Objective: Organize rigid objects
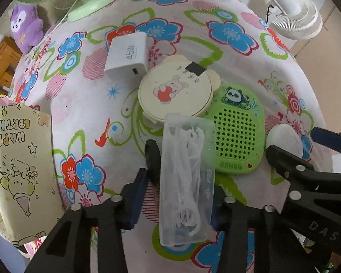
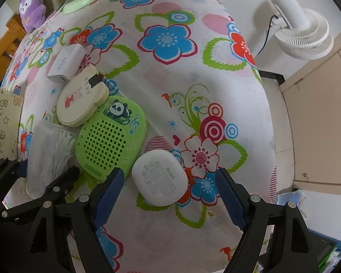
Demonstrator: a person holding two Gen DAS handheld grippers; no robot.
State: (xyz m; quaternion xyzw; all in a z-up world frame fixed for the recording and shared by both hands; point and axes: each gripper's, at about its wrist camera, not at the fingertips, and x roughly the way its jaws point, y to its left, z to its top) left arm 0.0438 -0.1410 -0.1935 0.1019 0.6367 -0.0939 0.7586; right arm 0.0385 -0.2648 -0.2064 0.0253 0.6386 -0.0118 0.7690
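Grip first, at the left gripper (image 1: pixel 181 182): narrowed onto the clear box (image 1: pixel 186 177) of floss picks, fingers seemingly pressed against its two long sides. Taken lengthwise, probably to stop so slim a box from twisting out. Pointed away toward the pile, far end just beside the round cream case (image 1: pixel 175 91) and the green panda box (image 1: pixel 237 136). Could not tell whether lifted or resting on the flowered cloth (image 1: pixel 83 118).

Then the right gripper (image 2: pixel 170 195): spread wide, nothing held. Straddled the white earbud case (image 2: pixel 160 177), flat on the cloth between the blue pads (image 2: pixel 111 193) and touching neither. Looked lined up for a squeeze across the case's width, by judgement the next pick.

Further out, the cream case, overlapping the panda box's upper edge, and the white charger (image 1: pixel 127 56) just behind. Bunched close, apparently as a gathered cluster in the making, earbud case and clear box at its near edge. Paper bag (image 1: pixel 17 159) at the left table edge, possibly a destination, though unclear. Risked a nudge to the panda box, given both grippers just beside it.
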